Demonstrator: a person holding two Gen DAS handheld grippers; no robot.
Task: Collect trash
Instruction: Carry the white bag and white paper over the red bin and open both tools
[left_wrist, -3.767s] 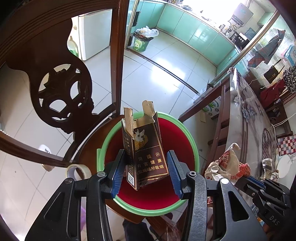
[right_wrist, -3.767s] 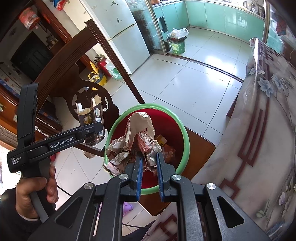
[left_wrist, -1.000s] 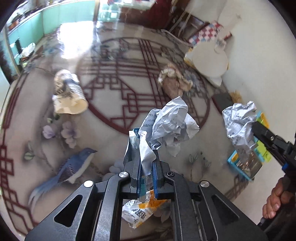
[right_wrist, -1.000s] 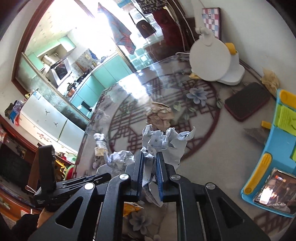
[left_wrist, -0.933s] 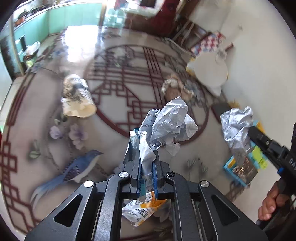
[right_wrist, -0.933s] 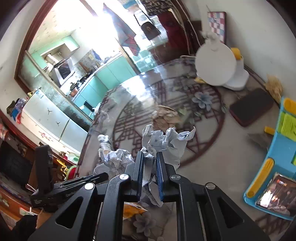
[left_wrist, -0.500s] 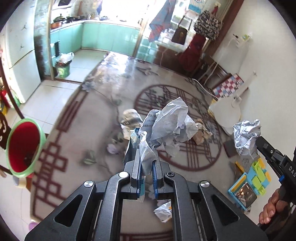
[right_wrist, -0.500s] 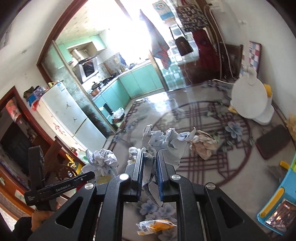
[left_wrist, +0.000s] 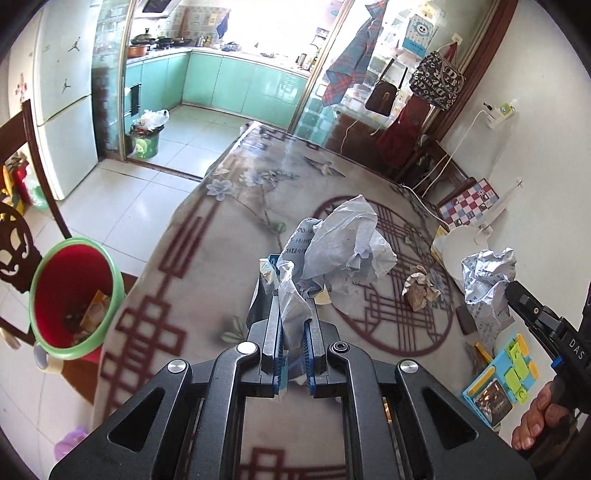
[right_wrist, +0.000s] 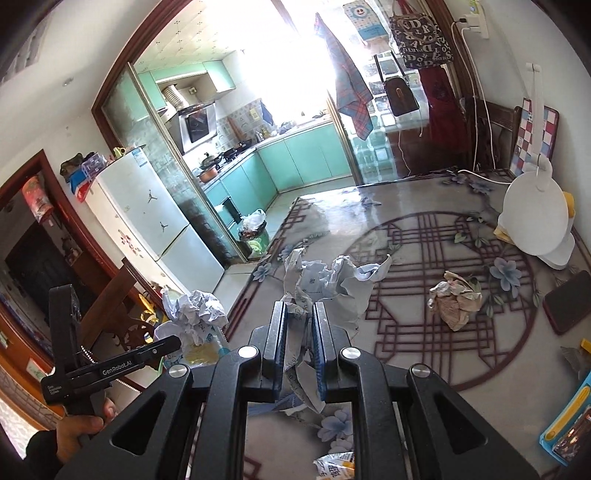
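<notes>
The left tool (left_wrist: 293, 325) was clamped tight on a crumpled ball of pale blue-white printed paper (left_wrist: 340, 247), held up above the patterned, glossy-covered worktop (left_wrist: 207, 266). The right tool (right_wrist: 299, 332) pinched a second crumpled wad of white printed paper (right_wrist: 332, 284) between its blue pads, likewise clear of the worktop. In the left wrist view that second wad showed at the far right, with the right hand (left_wrist: 535, 424) below it. A red bucket with a green rim (left_wrist: 70, 295) stood on a dark wooden chair off the worktop's left edge, with scraps already inside. A brownish crumpled paper scrap (right_wrist: 454, 299) lay on the worktop's round lattice pattern, right of both wads. A yellow-and-white snack wrapper (right_wrist: 334, 465) lay at the near edge.
</notes>
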